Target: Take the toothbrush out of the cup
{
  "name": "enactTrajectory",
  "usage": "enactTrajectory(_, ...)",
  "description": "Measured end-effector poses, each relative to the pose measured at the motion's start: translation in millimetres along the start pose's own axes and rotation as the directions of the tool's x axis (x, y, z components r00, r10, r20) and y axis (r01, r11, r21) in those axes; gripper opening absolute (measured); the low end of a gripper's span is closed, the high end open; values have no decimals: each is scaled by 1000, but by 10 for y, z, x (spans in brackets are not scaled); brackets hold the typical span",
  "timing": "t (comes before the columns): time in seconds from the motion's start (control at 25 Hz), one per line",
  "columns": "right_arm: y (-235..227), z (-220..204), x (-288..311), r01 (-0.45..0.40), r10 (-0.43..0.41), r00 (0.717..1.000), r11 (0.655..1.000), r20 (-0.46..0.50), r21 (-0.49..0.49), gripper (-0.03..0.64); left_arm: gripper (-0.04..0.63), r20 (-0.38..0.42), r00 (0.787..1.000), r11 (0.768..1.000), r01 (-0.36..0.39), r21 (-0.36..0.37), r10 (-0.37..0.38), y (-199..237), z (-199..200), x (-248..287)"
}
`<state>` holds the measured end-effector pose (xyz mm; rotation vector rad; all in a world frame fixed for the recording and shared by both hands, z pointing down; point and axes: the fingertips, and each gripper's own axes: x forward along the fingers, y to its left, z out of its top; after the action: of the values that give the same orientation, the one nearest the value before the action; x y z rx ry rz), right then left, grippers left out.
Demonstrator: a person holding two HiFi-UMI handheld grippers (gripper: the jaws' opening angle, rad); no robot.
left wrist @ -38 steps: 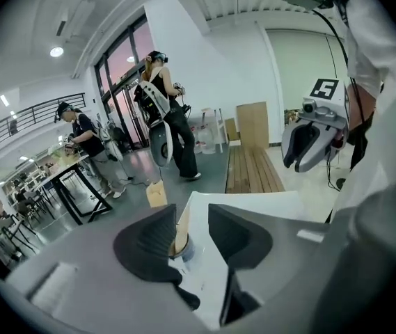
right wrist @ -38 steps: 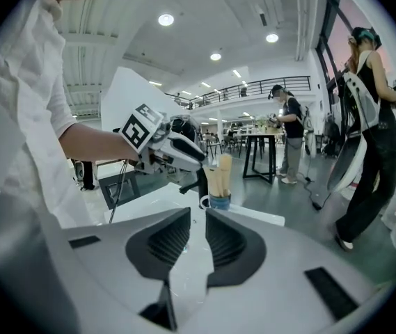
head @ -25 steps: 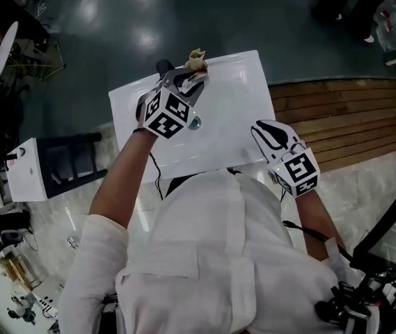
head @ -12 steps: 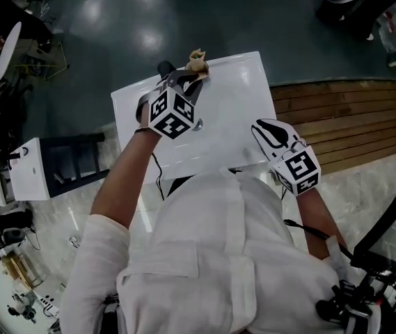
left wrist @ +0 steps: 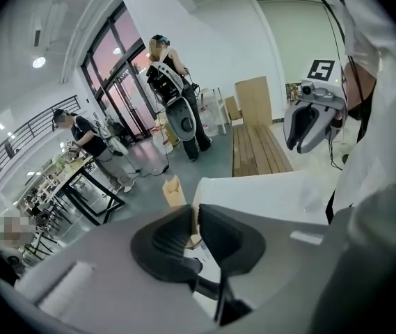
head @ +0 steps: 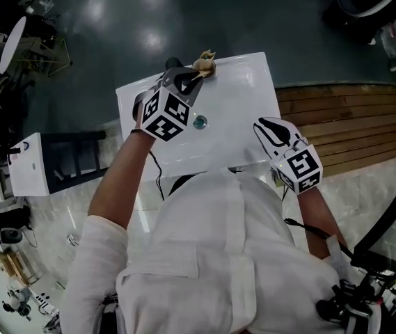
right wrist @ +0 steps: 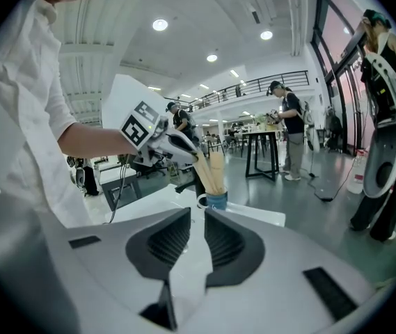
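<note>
A small blue cup [head: 199, 122] [right wrist: 217, 200] stands on the white table [head: 243, 110]. Tan toothbrush handles [right wrist: 210, 171] rise out of it, and their lower ends are at its mouth. My left gripper [head: 196, 75] [right wrist: 185, 152] is over the cup with its jaws closing, and the pads press on the toothbrush [head: 205, 62] [left wrist: 175, 191]. Its marker cube [head: 164, 114] hides the hand. My right gripper [head: 266, 127] [right wrist: 196, 223] hovers near the table's right front edge, aimed at the cup, with a narrow empty gap between its jaws.
Wooden decking [head: 344, 117] lies right of the table. A white box [head: 27, 169] and a dark frame [head: 79, 160] stand at the left. Dark floor lies beyond the far edge. People [right wrist: 288, 134] and work tables are in the background.
The left gripper's jaws have shut round the toothbrush and the gripper has risen a little. Its cube has moved off the cup, which now shows from above. The right gripper kept still.
</note>
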<state>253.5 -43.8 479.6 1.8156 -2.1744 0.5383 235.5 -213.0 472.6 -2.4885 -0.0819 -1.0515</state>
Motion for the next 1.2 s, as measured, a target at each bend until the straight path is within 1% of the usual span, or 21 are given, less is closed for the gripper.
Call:
enactTrajectory(0.16, 41, 44, 27, -5, 5, 1000, 1000, 0, -12, 46, 40, 38, 999, 1000, -14, -21, 15, 60, 74, -178)
enactTrajectory(0.28, 206, 136, 102, -8, 7, 1000, 1000, -5, -23, 48, 40, 81, 996, 999, -19, -51, 23, 134, 55, -443)
enactTrajectory(0.52, 475, 262, 230, -17, 16, 1000, 999, -10, -40, 48, 40, 148, 988, 996, -22, -85, 35, 213, 34, -881)
enactTrajectory(0.84, 755, 359, 380, -15, 14, 1000, 998, -16, -59, 48, 38, 239, 971, 991, 10, -131, 22, 182, -37, -1404)
enactTrajectory(1.08, 884, 452, 479, 12, -14, 1000, 997, -19, -73, 48, 38, 275, 961, 985, 24, -170, 24, 158, -237, -1740)
enactTrajectory(1.2, 1092, 512, 566, 17, -18, 1000, 996, -21, -86, 48, 37, 287, 957, 983, 23, -184, 32, 145, -444, -1983)
